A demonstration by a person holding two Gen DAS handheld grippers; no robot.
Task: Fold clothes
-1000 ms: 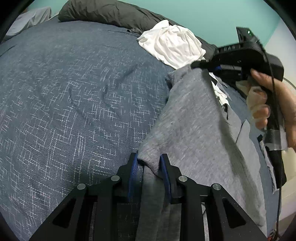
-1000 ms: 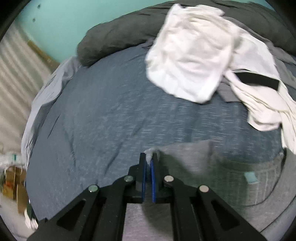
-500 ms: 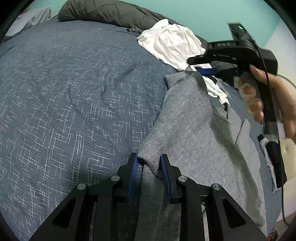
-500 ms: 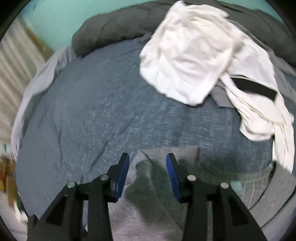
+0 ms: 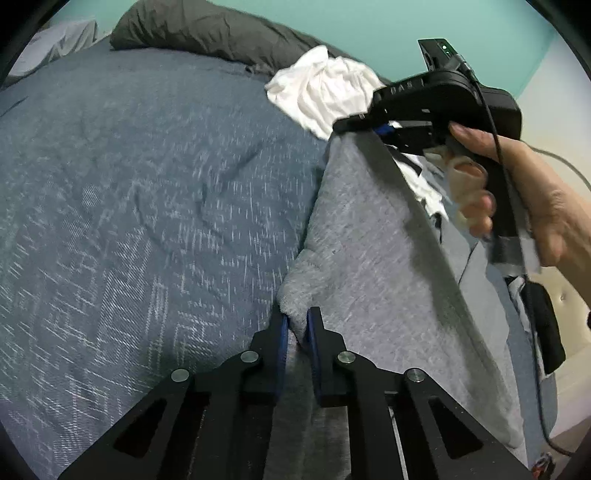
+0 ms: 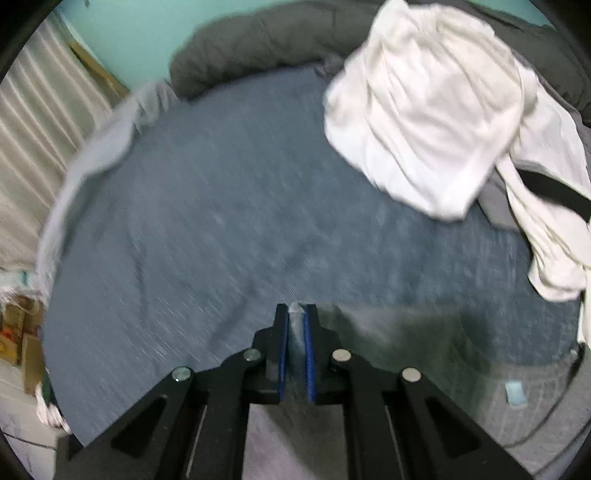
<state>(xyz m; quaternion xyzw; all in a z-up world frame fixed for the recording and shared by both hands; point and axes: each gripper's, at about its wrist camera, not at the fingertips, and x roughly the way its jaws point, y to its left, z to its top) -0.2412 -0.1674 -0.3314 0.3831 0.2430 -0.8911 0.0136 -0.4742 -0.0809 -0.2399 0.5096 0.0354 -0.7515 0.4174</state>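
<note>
A grey garment (image 5: pixel 369 240) lies on the blue bedspread (image 5: pixel 129 184), its left edge raised between my two grippers. The jaws of my left gripper (image 5: pixel 295 321) are closing, and the pads pinch a bunched corner of it at the near end. At the far end a hand (image 5: pixel 535 206) holds my right gripper (image 5: pixel 354 127), whose tips meet the garment's far corner. In the right wrist view the right gripper (image 6: pixel 296 310) has its jaws closing too, with a thin fold of the grey garment (image 6: pixel 369 321) pressed between the blue pads.
A heap of white clothes (image 5: pixel 325 92) (image 6: pixel 424 122) sits at the far side of the bed, against a dark grey blanket (image 5: pixel 207 33) (image 6: pixel 251 48). The bed's left edge drops to cardboard boxes (image 6: pixel 18 332) beside a pale curtain (image 6: pixel 29 129).
My right gripper opened over the garment's far corner and has shut on it again, lifting that edge. The left jaws narrowed on the near corner; that hand stayed put.
</note>
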